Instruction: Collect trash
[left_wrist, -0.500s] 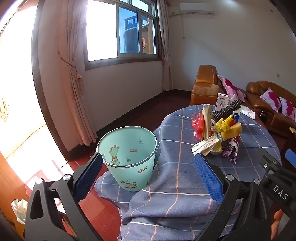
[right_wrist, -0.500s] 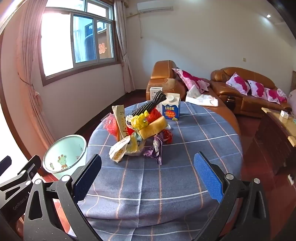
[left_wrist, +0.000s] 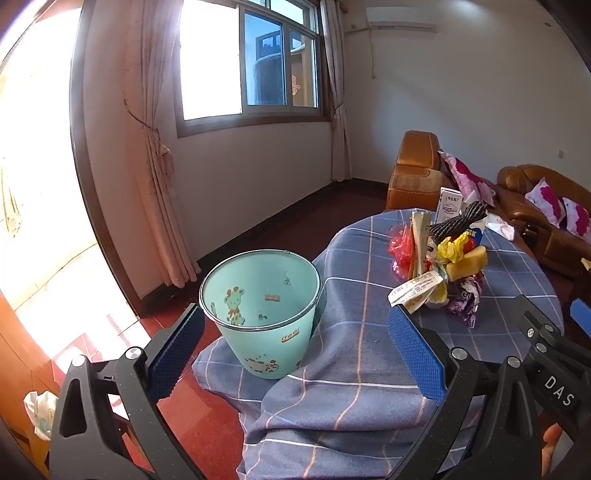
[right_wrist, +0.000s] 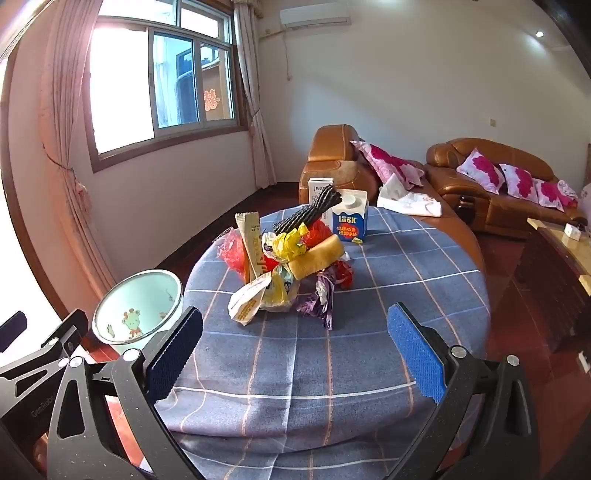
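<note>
round table under blue plaid cloth (right_wrist: 332, 354), living room, leather sofa (right_wrist: 491, 184) behind. trash pile (right_wrist: 288, 266) mid-table, milk carton (right_wrist: 349, 219) just behind it. mint bin (left_wrist: 260, 310) at table's left edge. left gripper (left_wrist: 295, 354) and right gripper (right_wrist: 295, 354) both wide open, empty.

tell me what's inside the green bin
The green bin looks empty: only its printed giraffe wall shows in the left wrist view. Its near rim hides the very bottom, so small scraps there can't be ruled out.
</note>
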